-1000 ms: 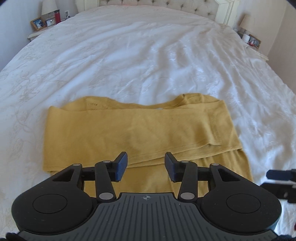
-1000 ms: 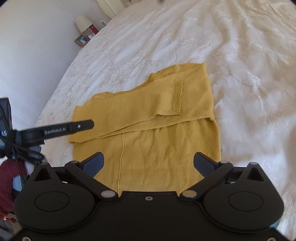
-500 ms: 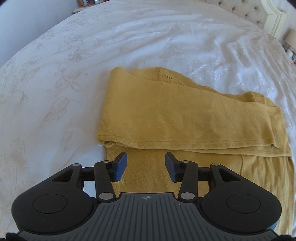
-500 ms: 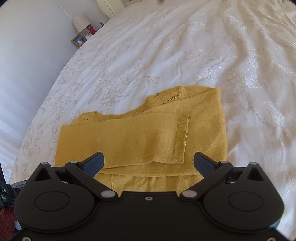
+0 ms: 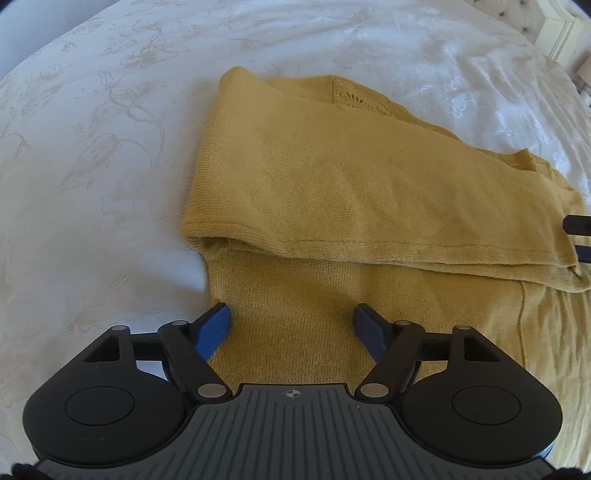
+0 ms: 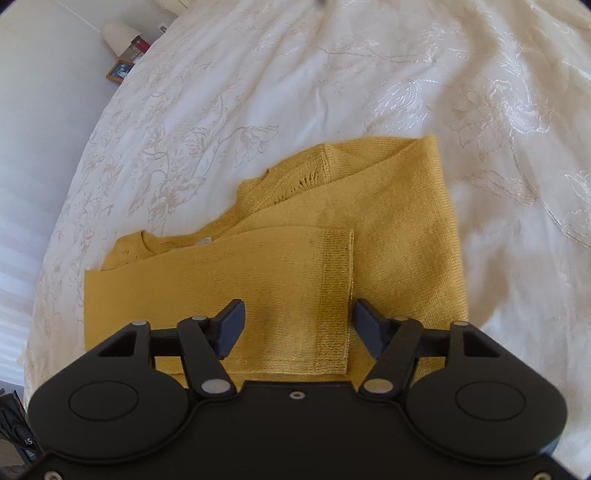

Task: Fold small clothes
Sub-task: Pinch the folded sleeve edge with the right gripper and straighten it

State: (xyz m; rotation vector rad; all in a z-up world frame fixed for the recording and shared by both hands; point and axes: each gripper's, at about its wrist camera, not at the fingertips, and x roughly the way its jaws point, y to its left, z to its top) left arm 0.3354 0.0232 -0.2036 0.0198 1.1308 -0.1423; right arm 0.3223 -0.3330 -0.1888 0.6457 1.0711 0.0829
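Note:
A mustard-yellow knit sweater point(image 5: 351, 192) lies flat on the white bedspread point(image 5: 92, 147), its sleeves folded across the chest. My left gripper point(image 5: 291, 328) is open and empty, low over the sweater's left lower part, its left blue pad point(image 5: 214, 328) at the sweater's side edge. My right gripper point(image 6: 295, 325) is open and empty, low over the folded sleeve with its ribbed cuff point(image 6: 334, 295) between the fingers. The sweater point(image 6: 406, 229) fills the middle of the right wrist view. The right gripper's tips show at the right edge of the left wrist view point(image 5: 580, 236).
The white embroidered bedspread point(image 6: 369, 74) spreads all round the sweater. A bedside table with a lamp and photo frame point(image 6: 120, 70) stands at the far left. The bed's headboard corner point(image 5: 557, 33) is at the upper right.
Both grippers have moved down and closer to the sweater. The left swung toward its left side and opened wider. The right closed partly and came over the folded sleeve cuff.

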